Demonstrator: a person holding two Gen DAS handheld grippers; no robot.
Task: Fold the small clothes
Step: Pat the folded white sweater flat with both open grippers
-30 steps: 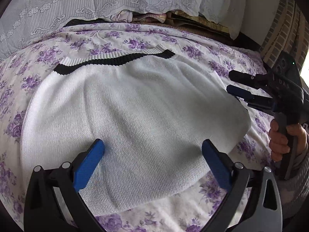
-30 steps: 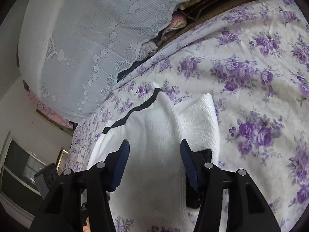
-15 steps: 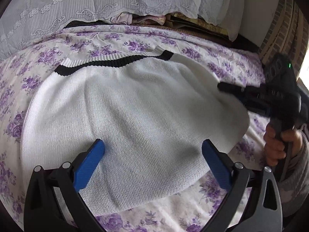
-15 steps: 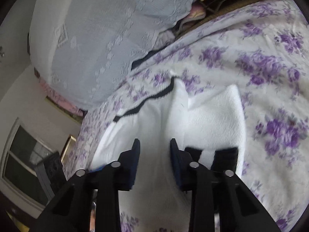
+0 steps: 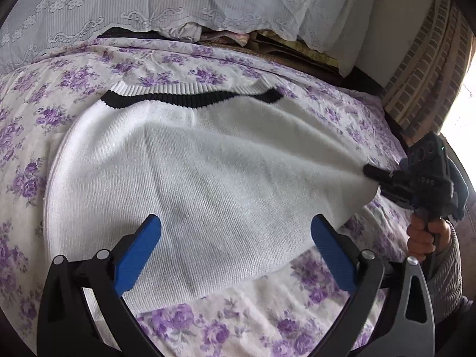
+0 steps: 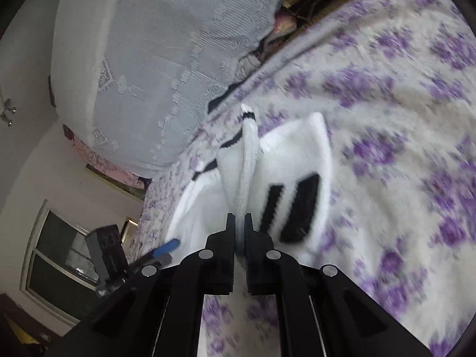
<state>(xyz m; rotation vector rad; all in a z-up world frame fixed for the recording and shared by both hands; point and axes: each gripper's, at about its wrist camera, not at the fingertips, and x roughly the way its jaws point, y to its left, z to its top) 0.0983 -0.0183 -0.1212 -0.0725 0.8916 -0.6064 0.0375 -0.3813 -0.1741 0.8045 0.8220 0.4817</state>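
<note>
Sweater (image 5: 208, 178): white knit with a black stripe at its ribbed hem (image 5: 190, 98), lying on the floral bedspread (image 5: 267, 321) in the middle of the left wrist view.
Handling: judged light, soft and limp — it drapes and stretches where pulled, so it should sag from any single pinch; the knit looks grippy, not slippery.
Where to hold: edges and corners, through both layers; a thick ribbed hem would give the firmest bite.
Axis: long axis runs roughly 12 to 6 o'clock in the left wrist view, striped hem toward 12.
Sleeve (image 6: 300, 184): in the right wrist view a striped cuff (image 6: 294, 208) lies at about 1 o'clock from the fingertips.
Right gripper (image 6: 239, 223): jaws have just been closing and are now clamped on a ridge of the sweater's side edge — the cloth tents toward 3 o'clock.
Left gripper (image 5: 235, 238): jaws wide, hovering over the near end at 6 o'clock, holding nothing.
Backdrop: lace cover (image 5: 178, 3) at 12 o'clock.
</note>
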